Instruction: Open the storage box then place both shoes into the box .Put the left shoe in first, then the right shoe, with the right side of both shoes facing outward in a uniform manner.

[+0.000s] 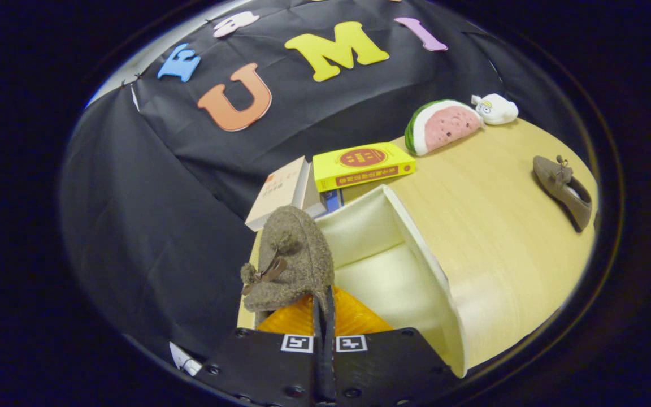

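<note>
gripper [323,316] fingers nearly closed, pinching the rim of a fuzzy brown-grey shoe with a small dark bow [287,257]; shoe hangs just ahead of the fingers, toe up, tilted, above the near-left corner of the box. Orange ridged part [354,319] sits right behind the shoe, between it and the gripper body; can't tell what it belongs to. Cream open storage box with pale walls [416,249] is just right of the held shoe, its inside open and bare, near wall running diagonally towards the gripper. Second shoe, smooth taupe flat with a bow [561,189], lies on its own on the light wood desk [495,226], well apart from the box on the far right, close to the desk edge. Open wood between box and that shoe. Beyond the box: yellow book with a red round mark [362,165] stacked on a blue book [332,199], white-covered book [280,192] leaning beside them, touching the box's far end. Further back, watermelon-slice plush [441,125] and small white plush toy [496,108], side by side near the black cloth wall [150,215]. Left of the held shoe only cloth, desk edge right under the shoe
</note>
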The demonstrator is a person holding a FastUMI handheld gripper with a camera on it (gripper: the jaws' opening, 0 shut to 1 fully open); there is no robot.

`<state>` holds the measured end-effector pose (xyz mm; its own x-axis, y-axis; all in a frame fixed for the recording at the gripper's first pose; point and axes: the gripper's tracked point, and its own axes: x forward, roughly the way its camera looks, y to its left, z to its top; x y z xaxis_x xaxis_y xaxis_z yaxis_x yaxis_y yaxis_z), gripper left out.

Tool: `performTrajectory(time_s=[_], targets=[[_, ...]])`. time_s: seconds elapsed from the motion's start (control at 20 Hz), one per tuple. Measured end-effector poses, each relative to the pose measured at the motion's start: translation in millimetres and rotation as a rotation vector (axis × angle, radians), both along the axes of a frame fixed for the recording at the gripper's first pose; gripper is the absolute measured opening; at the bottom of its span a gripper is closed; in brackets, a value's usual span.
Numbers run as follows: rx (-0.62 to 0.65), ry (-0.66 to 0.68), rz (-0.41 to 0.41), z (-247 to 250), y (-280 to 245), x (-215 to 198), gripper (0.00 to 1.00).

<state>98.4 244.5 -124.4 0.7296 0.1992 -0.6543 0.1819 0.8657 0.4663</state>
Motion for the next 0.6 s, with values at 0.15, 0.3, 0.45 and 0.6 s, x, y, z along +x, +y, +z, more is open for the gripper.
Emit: performTrajectory(time_s=[0.15, 0.3, 0.45, 0.6], targets=[[-0.006, 0.058, 0.015, -18.5, 7.9, -6.0, 0.01], [0.026, 0.053, 0.051, -18.0, 21.9, -3.0, 0.10], [0.101, 0.088, 0.101, -15.5, 40.4, -12.2, 0.23], [0.081, 0.035, 0.153, 7.1, 39.9, -13.4, 0.56]])
